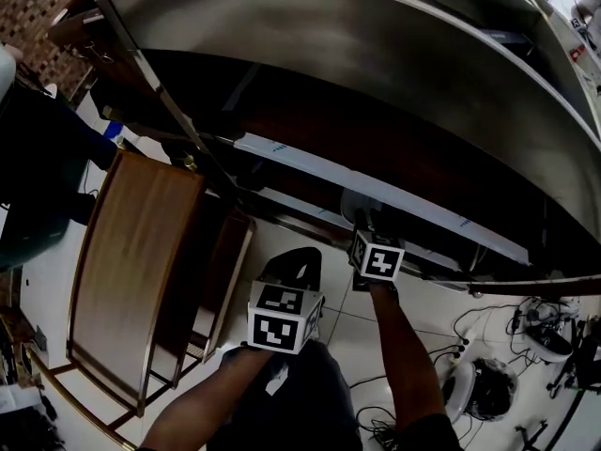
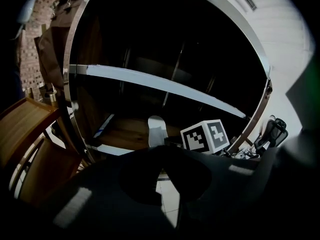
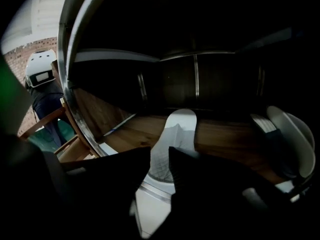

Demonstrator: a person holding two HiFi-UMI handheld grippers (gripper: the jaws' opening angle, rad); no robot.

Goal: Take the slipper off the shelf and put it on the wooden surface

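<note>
A white slipper (image 3: pixel 176 139) lies flat on the lowest wooden shelf board (image 3: pixel 230 141) of a metal-framed rack, its near end at the board's front edge. My right gripper (image 3: pixel 159 159) is at that near end, open, with a dark jaw on either side of the slipper and a gap showing. In the head view the slipper (image 1: pixel 361 207) is just beyond the right gripper (image 1: pixel 364 228). The left gripper (image 1: pixel 299 259) hangs lower over the tiled floor, shut and empty, and sees the slipper (image 2: pixel 156 128) from farther back. A wooden tabletop (image 1: pixel 131 271) stands left of the rack.
A second white slipper (image 3: pixel 292 134) lies on the same board to the right. The rack's steel post (image 1: pixel 178 120) and curved rails run above. A person in blue (image 3: pixel 42 101) stands at the left. Cables and devices (image 1: pixel 526 346) litter the floor at the right.
</note>
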